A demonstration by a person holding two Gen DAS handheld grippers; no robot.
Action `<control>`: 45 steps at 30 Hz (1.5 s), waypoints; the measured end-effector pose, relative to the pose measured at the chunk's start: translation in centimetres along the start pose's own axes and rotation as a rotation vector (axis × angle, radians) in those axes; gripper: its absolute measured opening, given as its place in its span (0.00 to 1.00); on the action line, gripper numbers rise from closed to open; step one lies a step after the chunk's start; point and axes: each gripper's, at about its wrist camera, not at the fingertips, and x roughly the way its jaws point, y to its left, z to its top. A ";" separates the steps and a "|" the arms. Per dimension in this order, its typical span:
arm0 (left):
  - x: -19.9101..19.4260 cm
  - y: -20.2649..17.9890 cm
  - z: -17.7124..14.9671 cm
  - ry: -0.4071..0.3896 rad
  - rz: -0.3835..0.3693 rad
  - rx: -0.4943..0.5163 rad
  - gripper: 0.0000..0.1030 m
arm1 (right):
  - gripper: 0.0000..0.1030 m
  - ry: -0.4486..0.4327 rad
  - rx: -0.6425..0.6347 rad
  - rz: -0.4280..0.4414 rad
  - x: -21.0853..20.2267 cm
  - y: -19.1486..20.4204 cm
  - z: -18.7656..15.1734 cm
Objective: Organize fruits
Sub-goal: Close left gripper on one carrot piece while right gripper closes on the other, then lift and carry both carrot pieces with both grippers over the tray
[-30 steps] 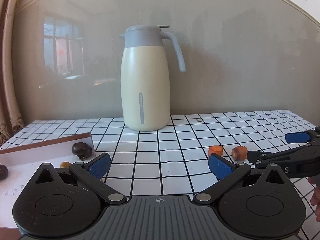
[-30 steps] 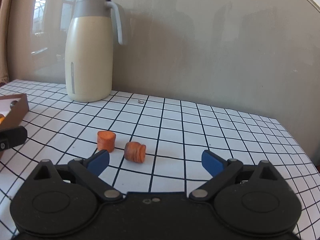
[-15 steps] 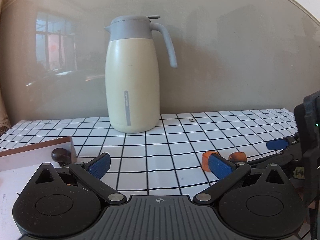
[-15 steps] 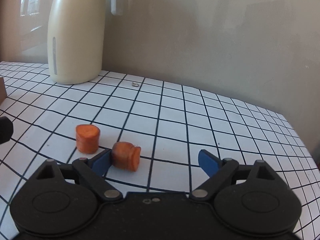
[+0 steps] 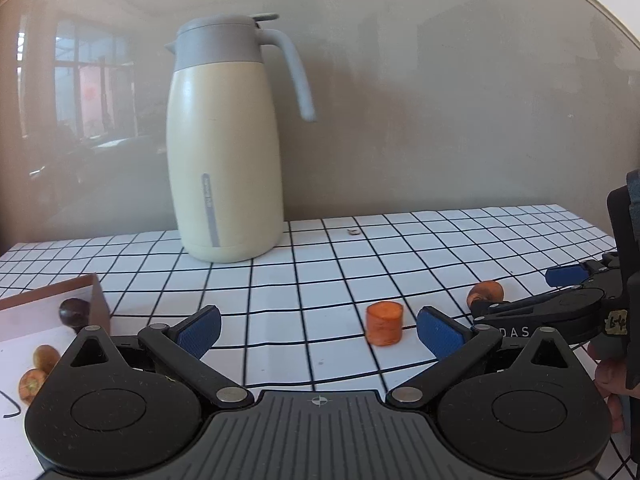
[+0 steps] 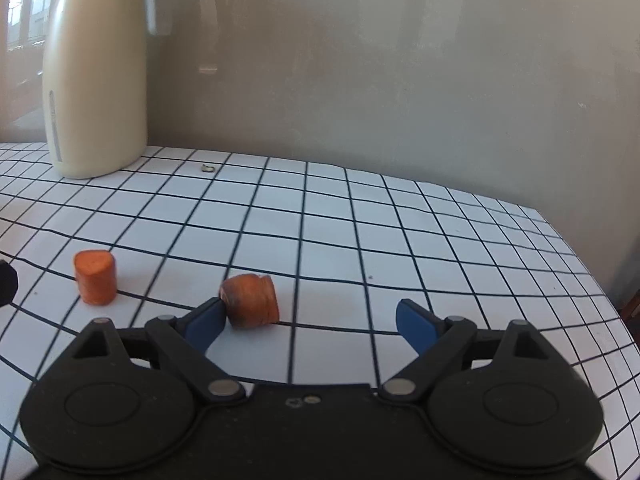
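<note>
Two orange carrot chunks lie on the checked table. The upright chunk [image 5: 384, 322] [image 6: 95, 277] stands just ahead of my left gripper's right finger. The chunk lying on its side [image 6: 251, 300] [image 5: 486, 291] touches my right gripper's left pad [image 6: 204, 321]. My right gripper [image 6: 310, 326] is open, low over the table, with the chunk inside its jaws on the left. My left gripper [image 5: 318, 330] is open and empty. A brown box [image 5: 48, 292] at left holds a dark chestnut-like fruit [image 5: 74, 312] and orange pieces [image 5: 38, 372].
A cream thermos jug [image 5: 224, 152] with a grey lid stands at the back against the wall. A small metal bit [image 5: 353, 232] lies near it. The table's right edge [image 6: 600, 280] is close. My right gripper shows in the left wrist view [image 5: 560, 304].
My right gripper has moved forward and down so the lying chunk now sits between its jaws. My left gripper has shifted right; the jug and box slid left in its view.
</note>
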 end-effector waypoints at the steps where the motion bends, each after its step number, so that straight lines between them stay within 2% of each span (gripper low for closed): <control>1: 0.2 -0.3 0.0 0.001 -0.002 0.007 1.00 | 0.83 0.002 0.004 -0.007 -0.1 -0.3 -0.1; 5: 1.2 -1.2 -0.2 0.021 -0.003 0.043 1.00 | 0.83 0.001 0.032 -0.011 -0.5 -1.9 -0.4; 8: 2.0 -1.4 -0.1 0.044 -0.007 0.045 1.00 | 0.82 -0.018 0.036 0.059 -0.7 -2.1 -0.4; 12: 3.3 -1.8 0.0 0.066 -0.013 0.052 1.00 | 0.72 -0.027 0.021 0.107 -0.7 -1.8 -0.3; 14: 3.7 -1.9 0.1 0.069 -0.012 0.054 0.91 | 0.69 -0.020 0.020 0.118 -0.7 -1.9 -0.2; 15: 4.0 -1.9 0.2 0.080 -0.020 0.051 0.82 | 0.68 -0.021 0.022 0.123 -0.6 -1.9 -0.2; 16: 4.3 -1.9 0.2 0.092 -0.032 0.045 0.80 | 0.68 -0.021 0.024 0.126 -0.5 -1.9 -0.1; 20: 5.4 -2.4 0.2 0.116 -0.050 0.058 0.79 | 0.62 -0.013 0.021 0.137 0.1 -1.8 0.2; 24: 6.4 -3.1 0.4 0.138 -0.058 0.071 0.72 | 0.45 -0.003 0.027 0.155 0.6 -1.9 0.3; 26: 6.8 -3.3 0.5 0.148 -0.056 0.075 0.64 | 0.42 -0.004 0.027 0.158 0.6 -2.0 0.3; 28: 7.1 -3.2 0.6 0.155 -0.059 0.068 0.51 | 0.38 -0.004 0.029 0.163 0.7 -1.7 0.3; 30: 7.2 -3.3 0.6 0.155 -0.070 0.069 0.44 | 0.35 0.004 0.035 0.168 0.9 -1.5 0.4; 31: 7.2 -3.4 0.6 0.154 -0.074 0.070 0.34 | 0.33 0.008 0.037 0.169 1.3 -1.3 0.5; 32: 7.1 -3.6 0.6 0.151 -0.075 0.073 0.29 | 0.26 0.008 0.039 0.171 1.3 -1.2 0.5; 33: 7.0 -3.8 0.6 0.147 -0.066 0.085 0.29 | 0.21 0.008 0.043 0.174 1.3 -1.3 0.6; 45: 5.5 -3.0 0.7 0.135 -0.069 0.079 0.29 | 0.21 0.005 0.066 0.176 -0.3 -2.1 0.1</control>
